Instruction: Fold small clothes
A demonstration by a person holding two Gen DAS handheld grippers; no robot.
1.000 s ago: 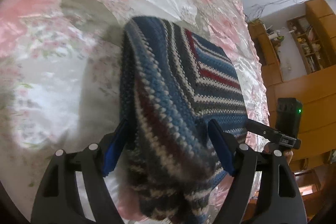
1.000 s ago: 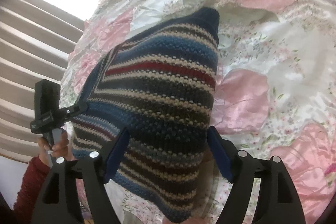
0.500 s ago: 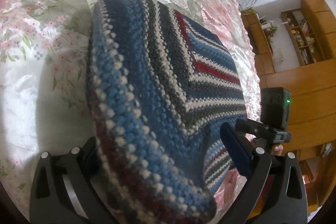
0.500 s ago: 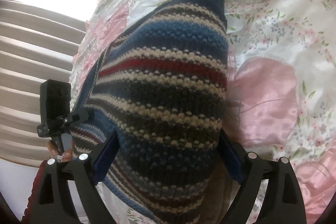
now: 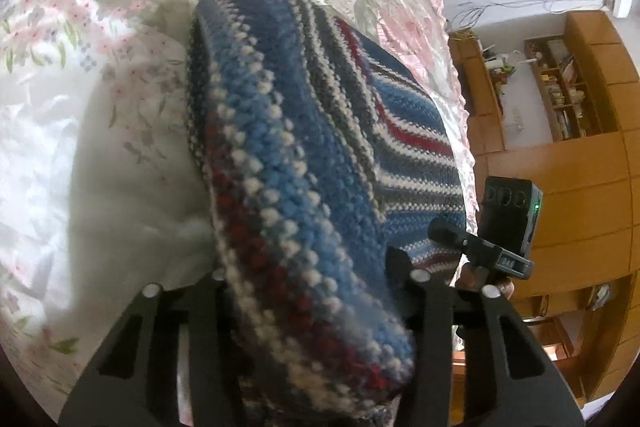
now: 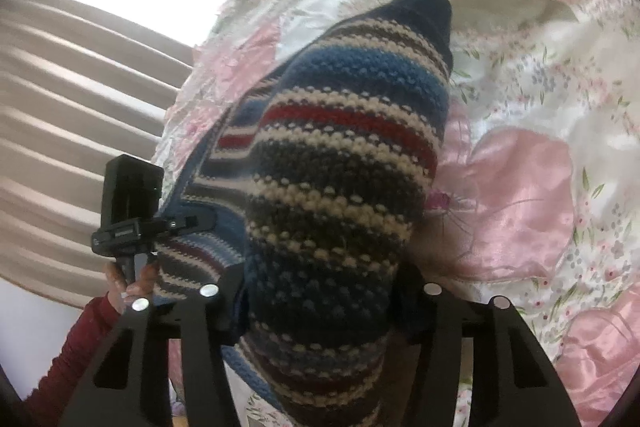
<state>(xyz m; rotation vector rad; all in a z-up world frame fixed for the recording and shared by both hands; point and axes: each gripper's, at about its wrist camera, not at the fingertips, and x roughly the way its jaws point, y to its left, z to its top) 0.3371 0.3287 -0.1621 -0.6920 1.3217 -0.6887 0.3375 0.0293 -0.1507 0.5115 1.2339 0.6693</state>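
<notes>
The left tongs (image 5: 308, 291) reach forward over the bed, and the striped knit garment (image 5: 320, 155) bulges up between the two black arms, hiding the fingertips. The fabric fills the gap, so I cannot tell for certain whether they are clamped on it or merely lie under it. The right tongs (image 6: 320, 291) show the same: the knit (image 6: 340, 187) heaps between the arms, and their grip cannot be read either.

Each camera catches the other tool. In the left wrist view the right tongs' black body with its green light shows at the garment's far edge, a hand (image 5: 476, 277) gripping the handle below it. In the right wrist view the left tool pokes into the knit from the left, held by a hand (image 6: 128, 281) in a dark red sleeve (image 6: 76, 343), forearm angling up from the lower left corner.

The garment, banded blue, cream, grey and red, is lifted at the near side and runs away from the tongs onto the pink floral bedspread (image 5: 80, 107). Beyond the bed stand wooden shelves (image 5: 560, 99), and on the other side pale curtains (image 6: 80, 107)
</notes>
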